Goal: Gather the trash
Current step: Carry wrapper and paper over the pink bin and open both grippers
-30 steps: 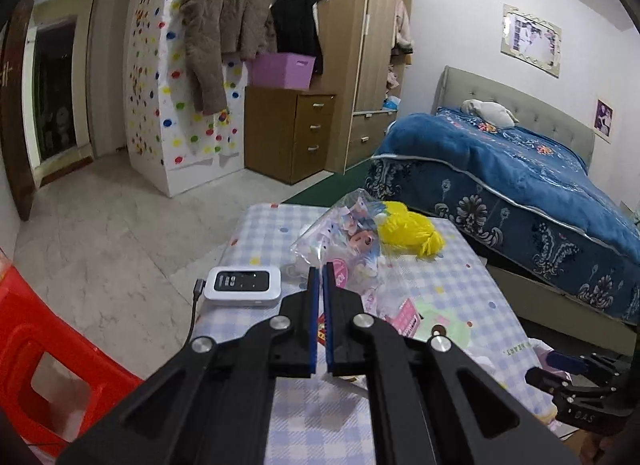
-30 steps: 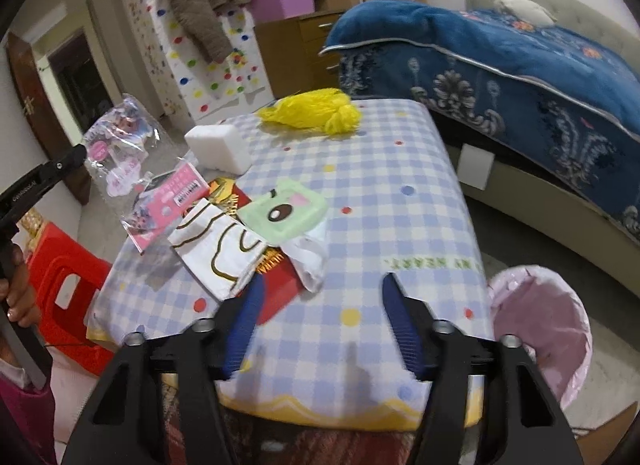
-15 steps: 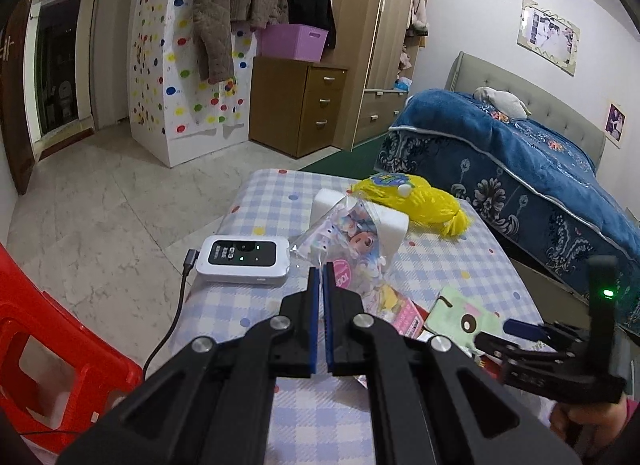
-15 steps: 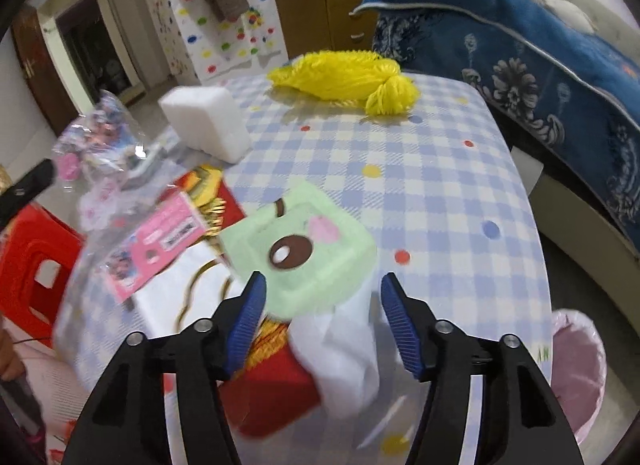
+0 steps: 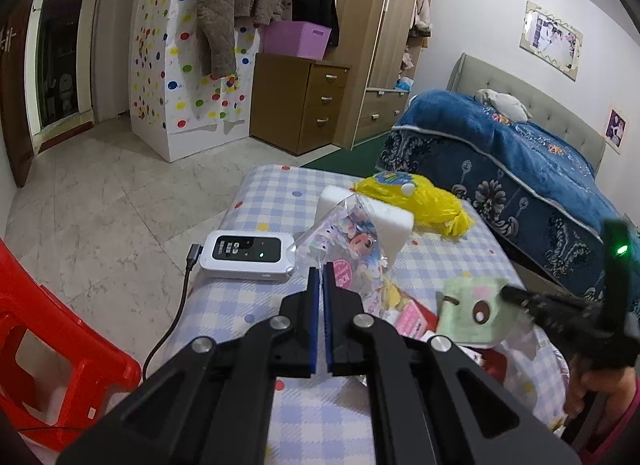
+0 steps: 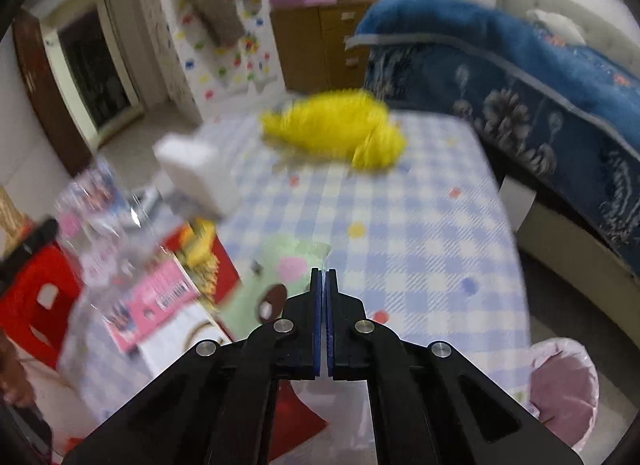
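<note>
The left claw (image 5: 321,271) was clamped on a clear plastic toy wrapper (image 5: 349,241), holding it up above the worktop (image 5: 264,201) near its left edge, just beside a white device (image 5: 248,255) with a cable. The right claw (image 6: 322,275) was pressed together on the edge of a pale green packet (image 6: 280,277) over the middle of the worktop. Red and pink wrappers (image 6: 160,293) lay toward the near left corner, with a white block (image 6: 196,173) and a yellow bundle (image 6: 340,129) toward the far edge. A pink-lined bin (image 6: 564,381) stood on the floor off the near right corner.
</note>
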